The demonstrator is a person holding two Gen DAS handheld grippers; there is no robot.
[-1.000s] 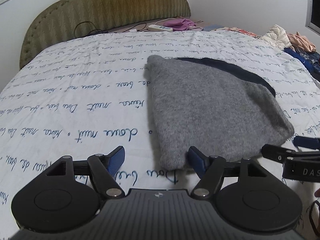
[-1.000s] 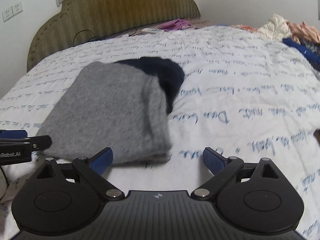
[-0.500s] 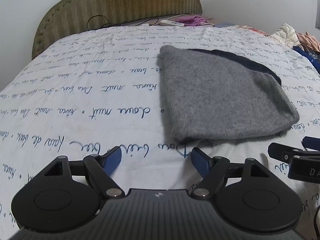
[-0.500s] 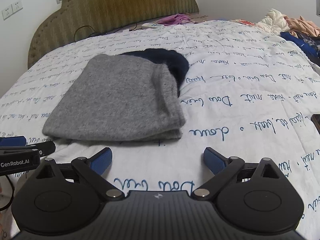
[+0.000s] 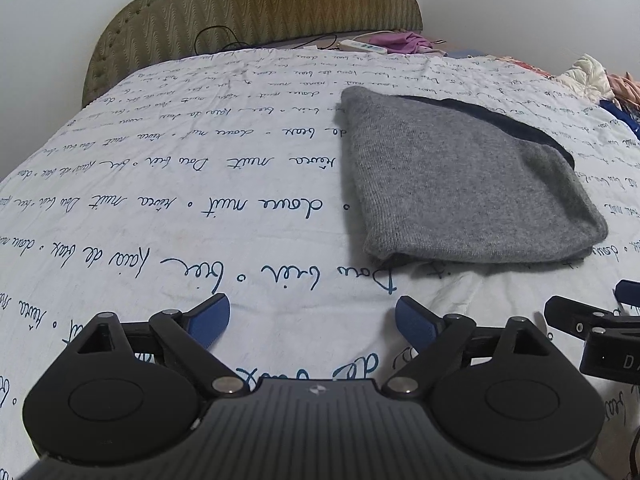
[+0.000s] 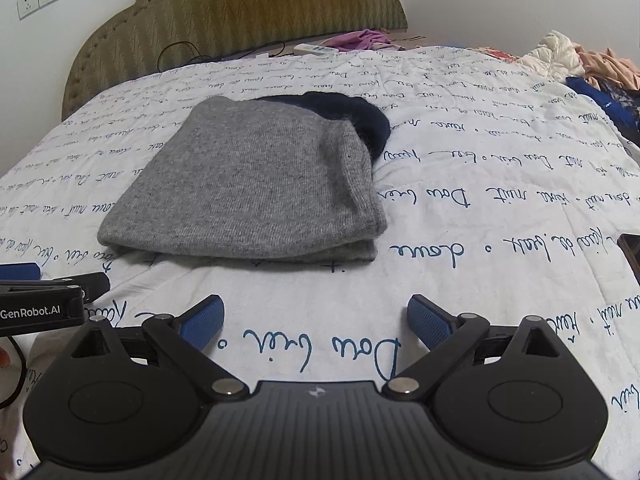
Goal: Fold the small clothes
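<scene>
Item: 1 folded grey knit garment [image 5: 460, 184] on a script-printed bedspread [image 5: 200, 208], with our 2 grippers before it.

We record the garment lying flat in a folded stack, a dark navy layer [image 6: 344, 112] showing at its far edge. Our left gripper [image 5: 312, 318] is widening its jaws with nothing between them, short of the garment's near edge. Our right gripper [image 6: 316, 320] stands released, jaws spread and holding nothing. We also list 1 padded headboard [image 5: 256, 12], 1 power strip [image 5: 362, 46] and loose clothes [image 6: 580, 64] at the bed's far right.

Folded grey garment [image 6: 256, 184] on script-printed bedspread [image 6: 480, 208], right gripper [image 6: 316, 322] before it — jaws wide, nothing between
</scene>
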